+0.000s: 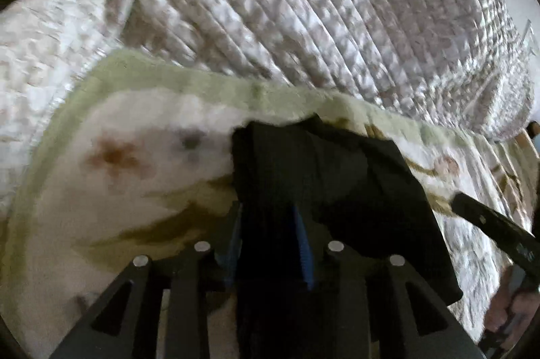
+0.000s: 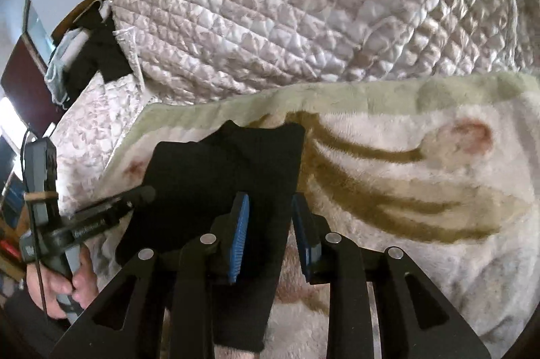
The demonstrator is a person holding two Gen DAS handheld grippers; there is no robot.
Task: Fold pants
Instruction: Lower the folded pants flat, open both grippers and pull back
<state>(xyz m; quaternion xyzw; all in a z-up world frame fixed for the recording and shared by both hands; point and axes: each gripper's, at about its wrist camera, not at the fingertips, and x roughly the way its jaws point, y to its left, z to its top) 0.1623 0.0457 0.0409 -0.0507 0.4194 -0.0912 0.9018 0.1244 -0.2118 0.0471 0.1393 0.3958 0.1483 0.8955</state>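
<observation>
The black pants lie folded into a small dark bundle on a cream fleece blanket with a green border. My left gripper straddles the near end of the bundle. Dark cloth fills the gap between its blue pads, and the inner pad face still shows. In the right wrist view the pants run back between the jaws of my right gripper. A strip of blanket shows between the cloth and the right-hand pad, so nothing is pinched. Both grippers are open.
A quilted satin bedspread is heaped behind the blanket. A hand holds the left gripper's handle at the left edge. Dark clothes and clutter sit at the bed's far left. A finger of the right gripper reaches in from the right.
</observation>
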